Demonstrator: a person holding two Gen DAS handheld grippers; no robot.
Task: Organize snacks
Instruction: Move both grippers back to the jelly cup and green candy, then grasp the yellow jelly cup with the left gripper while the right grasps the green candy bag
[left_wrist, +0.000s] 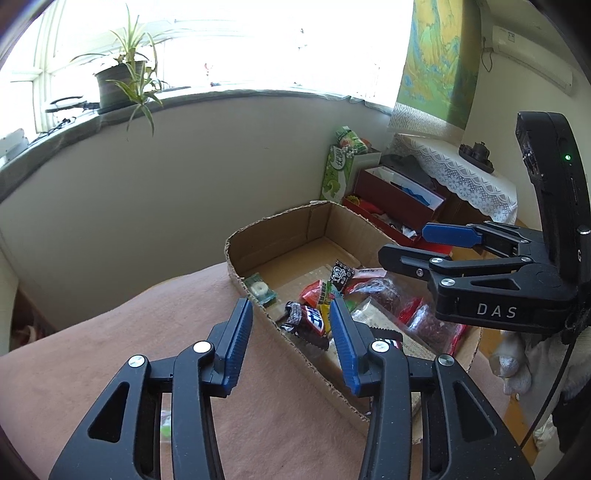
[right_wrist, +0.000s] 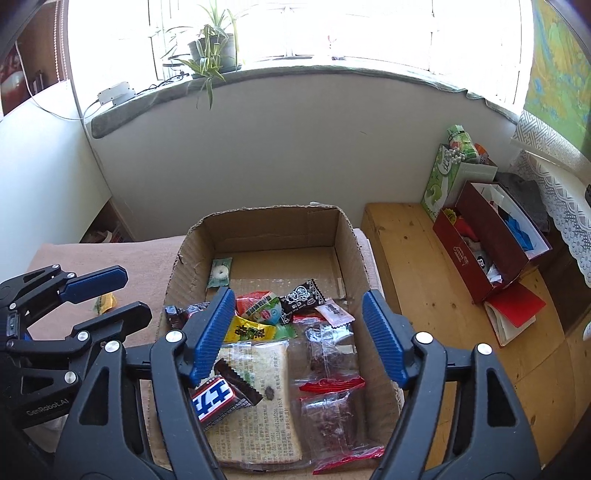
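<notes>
right claw (right_wrist: 295, 332) apart over snacks (right_wrist: 258, 354) in box (right_wrist: 269, 225) | left claw (left_wrist: 291, 343) apart at rim

The left wrist view looks from low over the cloth-covered table (left_wrist: 147, 332) rightward across the cardboard box (left_wrist: 280, 229), while the right wrist view hangs close above that same cardboard box (right_wrist: 266, 225), facing the window wall, both sharing the box and potted plant (left_wrist: 125, 74).

A potted plant (right_wrist: 212, 48) (spindly leaves) sits on the windowsill (right_wrist: 295, 79).
</notes>
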